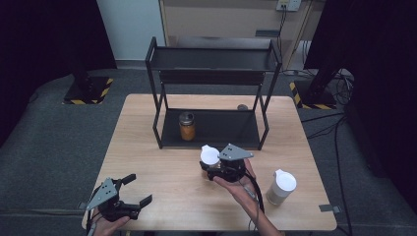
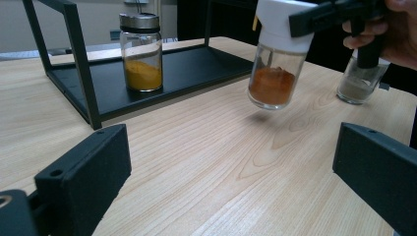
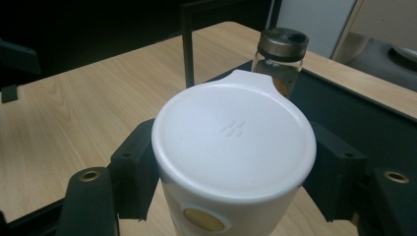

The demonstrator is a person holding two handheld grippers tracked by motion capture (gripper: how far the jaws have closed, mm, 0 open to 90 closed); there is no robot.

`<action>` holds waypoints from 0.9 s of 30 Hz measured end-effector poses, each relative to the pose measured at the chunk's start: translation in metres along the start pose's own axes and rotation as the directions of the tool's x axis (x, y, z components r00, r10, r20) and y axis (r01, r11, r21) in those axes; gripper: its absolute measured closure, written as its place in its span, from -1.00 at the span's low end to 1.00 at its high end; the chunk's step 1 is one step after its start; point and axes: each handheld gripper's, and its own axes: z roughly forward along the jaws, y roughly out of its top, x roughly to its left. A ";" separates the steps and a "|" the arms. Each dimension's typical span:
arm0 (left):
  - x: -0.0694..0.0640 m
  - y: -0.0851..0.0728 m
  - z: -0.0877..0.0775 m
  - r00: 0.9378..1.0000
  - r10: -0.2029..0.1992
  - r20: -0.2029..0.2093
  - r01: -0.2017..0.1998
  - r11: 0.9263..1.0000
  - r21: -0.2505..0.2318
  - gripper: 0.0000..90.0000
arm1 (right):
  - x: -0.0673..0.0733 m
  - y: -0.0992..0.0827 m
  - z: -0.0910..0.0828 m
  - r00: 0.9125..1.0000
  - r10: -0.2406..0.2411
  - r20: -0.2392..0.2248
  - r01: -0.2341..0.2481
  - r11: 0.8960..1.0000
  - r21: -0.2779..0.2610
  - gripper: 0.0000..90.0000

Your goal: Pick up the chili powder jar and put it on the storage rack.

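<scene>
Wooden table (image 1: pixel 162 172): right gripper (image 1: pixel 216 167) pinches white-capped spice jar (image 1: pixel 209 156), airborne; left gripper (image 1: pixel 133 191) spread; black rack (image 1: pixel 206 142) at 12 o'clock probably awaits it.

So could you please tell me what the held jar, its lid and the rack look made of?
Held jar: clear glass, likely, since the reddish powder shows through. Its lid: matte white plastic, apparently, smooth and moulded. Rack: black painted metal, probably, with thin square bars.

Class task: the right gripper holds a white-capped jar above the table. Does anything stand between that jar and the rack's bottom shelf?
Nothing visible blocks it. The white-capped jar hangs before the open front of the shelf; the orange jar stands at the shelf's left part.
</scene>
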 end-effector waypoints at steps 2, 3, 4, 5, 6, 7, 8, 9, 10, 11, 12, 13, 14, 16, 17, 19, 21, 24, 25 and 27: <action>0.000 0.000 0.000 1.000 0.000 -0.001 0.000 1.000 0.000 -0.99 | -0.002 0.004 0.001 1.000 0.002 0.009 -0.002 1.000 -0.003 -0.31; 0.000 0.000 0.000 1.000 0.000 0.000 0.000 1.000 0.000 -0.99 | -0.003 0.006 0.002 1.000 0.003 0.013 -0.003 1.000 -0.005 -0.31; 0.000 0.000 0.000 1.000 -0.001 0.000 0.001 1.000 0.000 -0.99 | -0.004 0.008 0.002 1.000 0.005 0.017 -0.005 1.000 -0.004 -0.31; 0.000 0.000 0.000 1.000 -0.001 0.000 0.001 1.000 0.000 -0.99 | -0.005 0.010 0.003 1.000 0.006 0.022 -0.005 1.000 -0.007 -0.31; 0.000 0.000 0.000 1.000 0.000 0.000 0.000 1.000 0.000 -0.99 | -0.006 0.012 0.003 1.000 0.006 0.028 -0.006 1.000 -0.010 -0.31; 0.000 0.000 0.000 1.000 -0.001 0.000 0.001 1.000 -0.001 -0.99 | -0.008 0.014 0.004 0.999 0.011 0.032 -0.011 1.000 -0.013 -0.31; 0.000 0.000 0.000 1.000 -0.001 0.000 0.001 1.000 -0.001 -0.99 | -0.010 0.016 0.004 0.999 0.015 0.035 -0.014 1.000 -0.014 -0.31; 0.000 0.000 0.000 1.000 -0.002 -0.001 0.002 1.000 -0.001 -0.99 | -0.011 0.017 0.005 0.999 0.017 0.039 -0.017 1.000 -0.016 -0.31; 0.000 0.000 0.000 1.000 -0.002 -0.001 0.002 1.000 -0.001 -0.99 | -0.013 0.020 0.006 0.999 0.017 0.046 -0.016 1.000 -0.016 -0.31; 0.000 0.000 0.000 1.000 -0.003 -0.001 0.003 1.000 -0.003 -0.99 | -0.014 0.021 0.007 0.999 0.018 0.049 -0.018 1.000 -0.015 -0.31; 0.000 0.000 0.000 1.000 -0.004 -0.001 0.004 1.000 -0.002 -0.99 | -0.015 0.023 0.008 0.998 0.016 0.054 -0.015 1.000 -0.016 -0.31; 0.000 0.000 0.000 1.000 -0.004 -0.001 0.004 1.000 -0.002 -0.99 | -0.016 0.024 0.010 0.998 0.018 0.058 -0.018 1.000 -0.014 -0.31; 0.000 0.000 0.000 1.000 -0.005 -0.002 0.005 1.000 -0.003 -0.99 | -0.018 0.026 0.011 0.998 0.019 0.062 -0.019 1.000 -0.014 -0.31; 0.000 -0.001 -0.001 1.000 -0.006 -0.002 0.006 1.000 -0.004 -0.99 | -0.021 0.029 0.014 0.998 0.016 0.067 -0.016 1.000 -0.012 -0.31; 0.000 -0.001 -0.001 1.000 -0.007 -0.002 0.007 1.000 -0.005 -0.99 | -0.022 0.030 0.016 0.997 0.016 0.070 -0.015 1.000 -0.010 -0.31; 0.001 -0.001 -0.001 1.000 -0.008 -0.003 0.008 1.000 -0.005 -0.99 | -0.024 0.032 0.020 0.997 0.018 0.076 -0.017 1.000 -0.007 -0.31; 0.001 -0.001 -0.001 1.000 -0.008 -0.002 0.008 1.000 -0.006 -0.99 | -0.027 0.034 0.024 0.997 0.013 0.079 -0.013 1.000 0.000 -0.31; 0.001 -0.001 -0.001 1.000 -0.012 -0.003 0.012 1.000 -0.007 -0.99 | -0.031 0.037 0.030 0.997 0.018 0.081 -0.018 1.000 0.003 -0.31; 0.001 -0.001 -0.001 1.000 -0.013 -0.003 0.013 1.000 -0.007 -0.99 | -0.033 0.037 0.032 0.996 0.019 0.082 -0.019 1.000 0.002 -0.31; 0.001 -0.001 -0.001 1.000 -0.013 -0.003 0.013 1.000 -0.008 -0.99 | -0.035 0.039 0.037 0.996 0.021 0.090 -0.021 1.000 0.006 -0.31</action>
